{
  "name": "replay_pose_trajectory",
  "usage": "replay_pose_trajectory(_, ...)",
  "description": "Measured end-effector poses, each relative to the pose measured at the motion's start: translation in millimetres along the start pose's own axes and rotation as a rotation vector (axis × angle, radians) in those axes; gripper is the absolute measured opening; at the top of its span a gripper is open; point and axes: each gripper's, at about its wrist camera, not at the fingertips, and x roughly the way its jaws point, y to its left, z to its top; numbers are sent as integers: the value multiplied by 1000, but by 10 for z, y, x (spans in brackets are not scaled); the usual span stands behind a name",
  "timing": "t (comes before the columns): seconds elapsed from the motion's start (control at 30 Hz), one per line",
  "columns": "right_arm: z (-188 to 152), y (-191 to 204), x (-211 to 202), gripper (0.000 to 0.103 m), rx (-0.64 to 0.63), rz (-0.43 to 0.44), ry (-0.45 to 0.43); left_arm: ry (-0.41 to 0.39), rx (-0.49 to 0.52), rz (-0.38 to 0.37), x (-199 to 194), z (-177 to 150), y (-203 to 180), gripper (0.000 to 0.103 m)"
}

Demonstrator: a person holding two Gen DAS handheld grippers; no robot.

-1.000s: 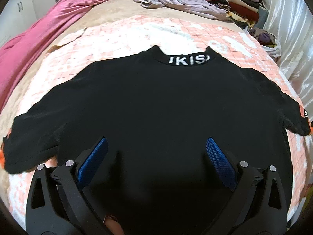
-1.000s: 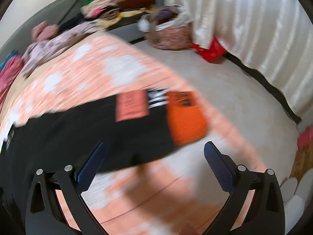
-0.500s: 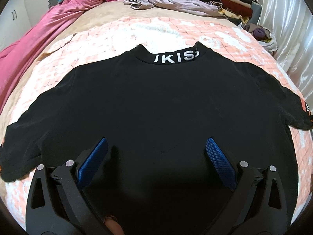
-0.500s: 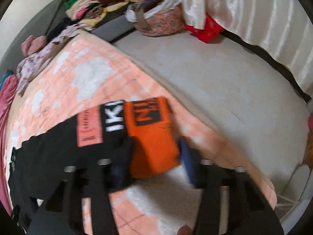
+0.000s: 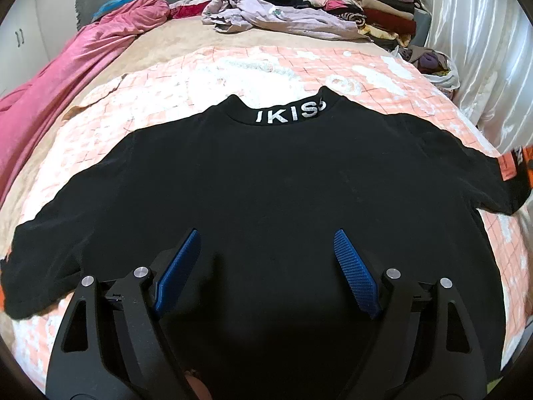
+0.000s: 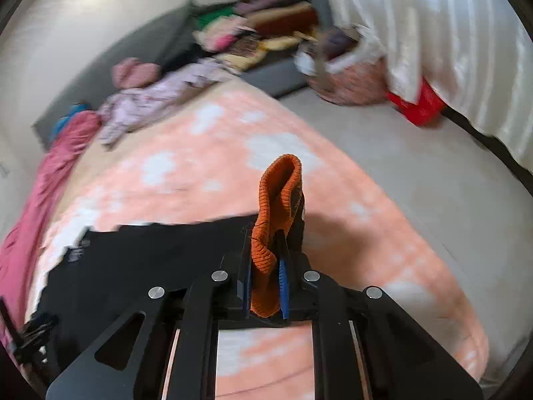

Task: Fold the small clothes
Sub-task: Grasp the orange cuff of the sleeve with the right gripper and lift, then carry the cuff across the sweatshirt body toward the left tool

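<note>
A black sweatshirt (image 5: 276,180) with white collar lettering lies flat, back up, on the pink-and-white blanket (image 5: 206,73). My left gripper (image 5: 266,266) is open and empty, hovering over the shirt's lower middle. My right gripper (image 6: 265,286) is shut on the orange ribbed cuff (image 6: 276,200) of the right sleeve and holds it raised off the blanket; the cuff stands up between the blue pads. The black sleeve (image 6: 150,253) trails to the left. That cuff shows at the right edge of the left wrist view (image 5: 519,166).
A pink duvet (image 5: 66,76) lies along the bed's left side. Loose and stacked clothes (image 5: 333,3) sit at the head. White curtains (image 6: 433,33), a patterned laundry bag (image 6: 349,80) and a red bag (image 6: 416,106) stand on the floor right of the bed edge.
My right gripper closed on the orange cuff and lifted it off the blanket. The left gripper stayed open and shifted slightly over the shirt.
</note>
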Motion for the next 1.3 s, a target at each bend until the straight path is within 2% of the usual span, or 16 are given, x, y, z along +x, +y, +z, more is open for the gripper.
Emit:
replay_pose_trajectory(0.3, 9, 1366, -229, 11, -184, 228, -34, -29, -19, 7, -134, -23, 190, 75)
replay_pose_trajectory(0.43, -44, 1939, -181, 10, -232, 325, 0, -44, -23, 18, -190, -35, 293, 77)
replay_pose_trajectory(0.57, -148, 2394, -109, 10, -286, 366, 25, -59, -29, 34, -240, -52, 425, 78)
replay_pose_trajectory(0.83, -423, 3109, 66, 10, -347, 458, 103, -59, -69, 38, -250, -88, 761, 79)
replay_pose_trajectory(1.07, -818, 3803, 297, 9, -529, 515, 190, -60, -176, 36, -275, -83, 1238, 79)
replay_pose_trajectory(1.2, -1153, 3936, 635, 10, -568, 533, 286, -46, -267, 16, -267, -77, 1519, 79)
replay_pose_trajectory(1.3, -1344, 3961, 788, 10, -572, 540, 310, -37, -319, -11, -252, -62, 1658, 79)
